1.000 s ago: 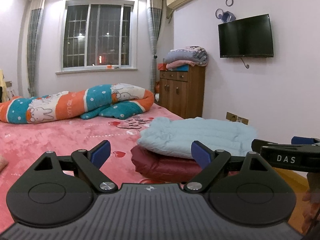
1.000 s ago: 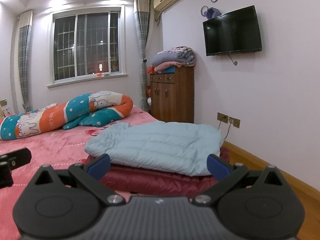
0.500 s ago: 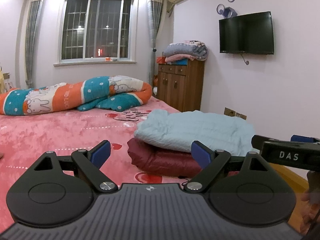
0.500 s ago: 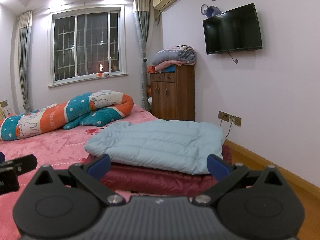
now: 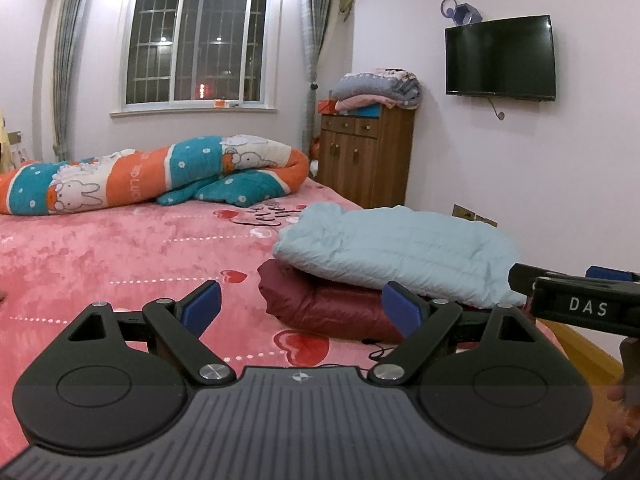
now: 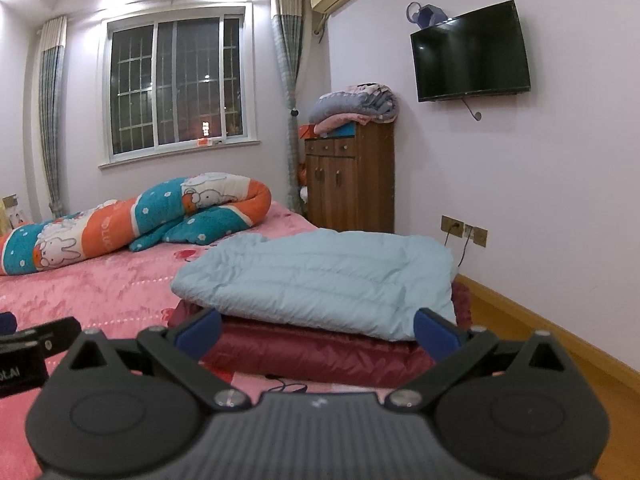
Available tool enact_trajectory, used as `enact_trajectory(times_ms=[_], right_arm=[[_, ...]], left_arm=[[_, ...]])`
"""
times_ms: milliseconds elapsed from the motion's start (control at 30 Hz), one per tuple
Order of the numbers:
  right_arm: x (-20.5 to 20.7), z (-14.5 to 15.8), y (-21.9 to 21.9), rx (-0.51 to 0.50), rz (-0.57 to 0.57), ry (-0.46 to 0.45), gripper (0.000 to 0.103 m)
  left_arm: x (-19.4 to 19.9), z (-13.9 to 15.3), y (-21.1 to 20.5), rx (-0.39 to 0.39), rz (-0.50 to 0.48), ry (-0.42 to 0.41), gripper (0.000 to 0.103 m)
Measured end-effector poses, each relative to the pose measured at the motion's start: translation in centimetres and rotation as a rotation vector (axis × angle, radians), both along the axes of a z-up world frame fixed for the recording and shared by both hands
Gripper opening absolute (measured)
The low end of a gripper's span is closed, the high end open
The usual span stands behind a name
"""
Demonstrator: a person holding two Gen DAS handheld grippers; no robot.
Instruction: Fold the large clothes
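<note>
The left hand-held gripper (image 5: 301, 306) hangs above the bed with its blue-padded fingers (image 5: 202, 309) spread wide and nothing between them, and the right hand-held gripper (image 6: 316, 330) is likewise spread wide and holds nothing. Ahead of the left hand-held gripper and a little to its right, a folded pale blue quilted down jacket (image 5: 396, 250) lies on top of a folded dark maroon quilted down jacket (image 5: 324, 308), the two touching as a stack near the right edge of the pink plush bed cover with red hearts (image 5: 120, 256). From the right hand-held gripper the same stack sits straight ahead and just beyond the fingertips, the pale blue jacket (image 6: 320, 276) overhanging the maroon one (image 6: 316, 350) on the near side. A thin black cable (image 5: 378, 350) lies on the cover just in front of the stack. Farther ahead and to the left, a rolled orange, teal and white quilt with rabbit prints (image 5: 152, 174) stretches across the far end of the bed, with a teal spotted pillow (image 5: 236, 192) tucked against it. Beyond the stack to the right stands a brown wooden cabinet (image 5: 366, 160) carrying folded grey and pink blankets (image 5: 378, 88), and a black flat television (image 5: 500, 58) is mounted on the pale wall to the right of it. The barred window (image 5: 196, 40) lies straight ahead in the far wall. The right hand-held gripper's black body marked DAS shows at the right edge of the left wrist view.
</note>
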State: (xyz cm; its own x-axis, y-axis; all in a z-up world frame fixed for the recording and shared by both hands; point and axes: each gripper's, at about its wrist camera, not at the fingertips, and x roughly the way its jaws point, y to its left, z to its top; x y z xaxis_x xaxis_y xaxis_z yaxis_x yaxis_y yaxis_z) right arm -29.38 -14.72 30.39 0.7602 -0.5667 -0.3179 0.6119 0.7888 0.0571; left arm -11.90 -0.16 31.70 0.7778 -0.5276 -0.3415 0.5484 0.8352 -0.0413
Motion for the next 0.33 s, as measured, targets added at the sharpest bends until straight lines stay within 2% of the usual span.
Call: enact_trajectory(times_ms=[333], right_arm=[[1.9,-1.0,0.0,0.008,0.017,0.028,0.102]], left_arm=[[1.7,-0.8,0.2,-0.005,0.021,0.041,0.103]])
